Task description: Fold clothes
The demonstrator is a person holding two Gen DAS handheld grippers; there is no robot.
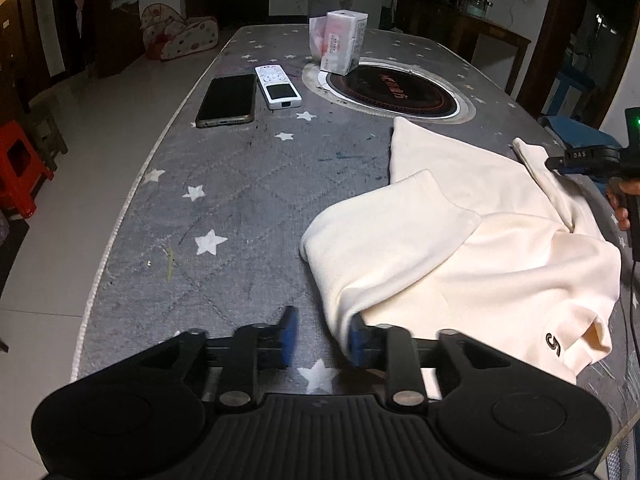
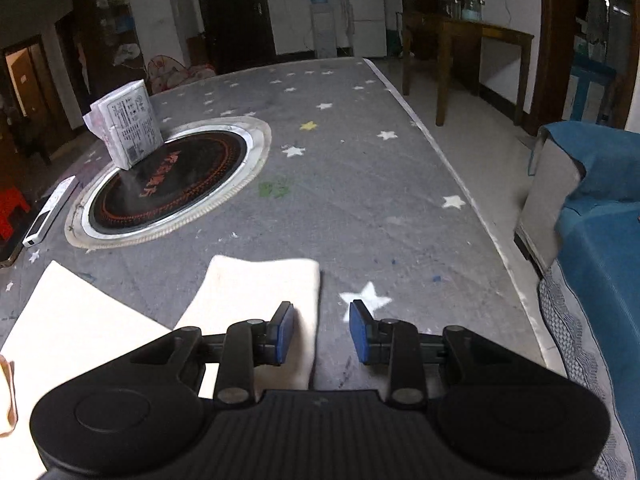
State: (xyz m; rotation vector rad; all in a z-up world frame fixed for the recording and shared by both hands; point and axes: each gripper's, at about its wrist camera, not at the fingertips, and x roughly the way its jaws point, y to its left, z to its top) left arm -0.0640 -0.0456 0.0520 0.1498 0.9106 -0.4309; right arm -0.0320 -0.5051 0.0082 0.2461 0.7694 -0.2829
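Garment: cream shirt lies on the tabletop, one sleeve folded over.
Left gripper: spread, its right finger touching the shirt's near-left edge.
Right gripper: spread (empty), straddling the sleeve edge; sleeve runs straight ahead.

We see our left gripper and right gripper as matte black ribbed bodies with round caps, silver pivot screws and blue finger pads.
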